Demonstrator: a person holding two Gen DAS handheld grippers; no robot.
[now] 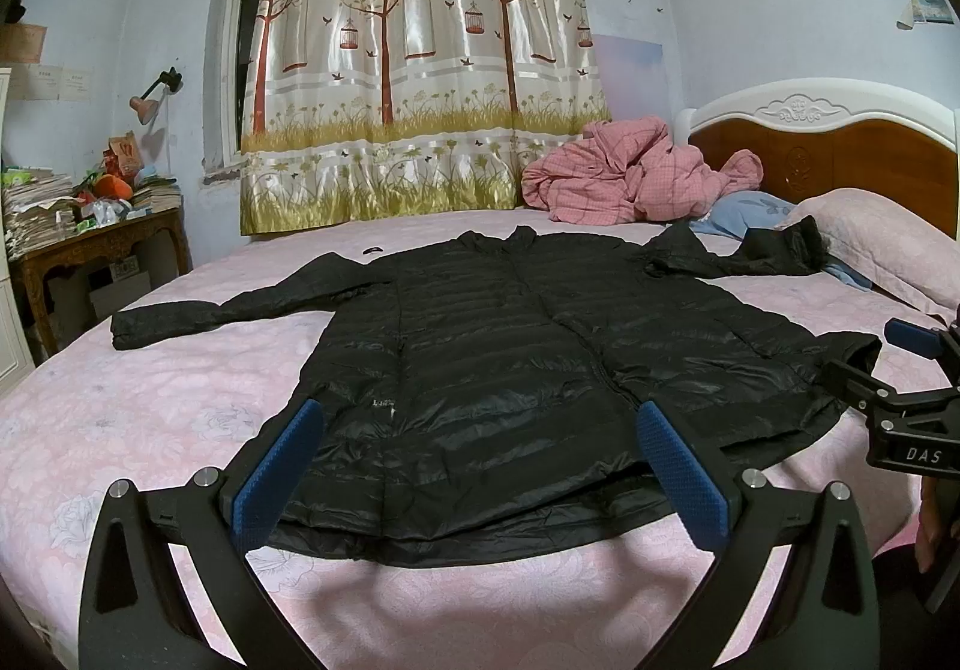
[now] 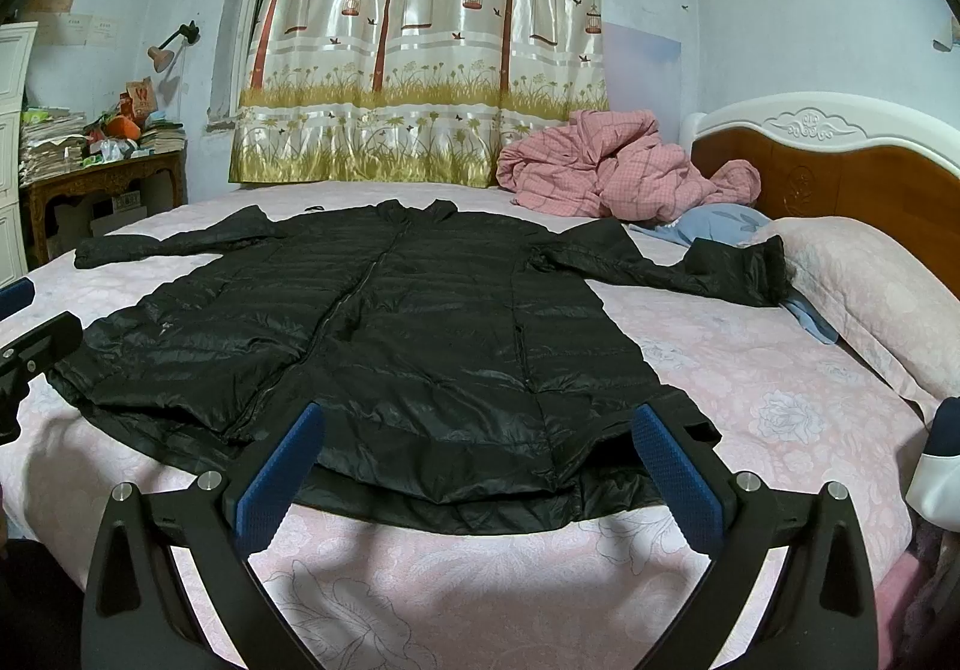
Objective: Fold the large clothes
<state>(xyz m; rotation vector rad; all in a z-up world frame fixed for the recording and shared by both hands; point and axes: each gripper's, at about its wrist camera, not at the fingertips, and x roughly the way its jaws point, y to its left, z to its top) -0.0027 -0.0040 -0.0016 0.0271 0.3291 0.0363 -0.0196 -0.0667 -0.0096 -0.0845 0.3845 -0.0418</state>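
A long black quilted puffer coat (image 1: 510, 346) lies flat, front up, on the pink floral bed (image 1: 150, 406), hem towards me, both sleeves spread out sideways. It also shows in the right wrist view (image 2: 420, 334). My left gripper (image 1: 480, 466) is open and empty, hovering just above the left part of the hem. My right gripper (image 2: 480, 466) is open and empty, hovering above the right part of the hem. The right gripper also shows at the right edge of the left wrist view (image 1: 912, 388).
A crumpled pink quilt (image 1: 630, 178) and a blue cloth (image 1: 744, 211) lie at the far side of the bed. A pink pillow (image 2: 864, 286) rests by the wooden headboard (image 2: 840, 178). A cluttered wooden side table (image 1: 96, 244) stands left. A tree-print curtain (image 1: 420, 70) hangs behind.
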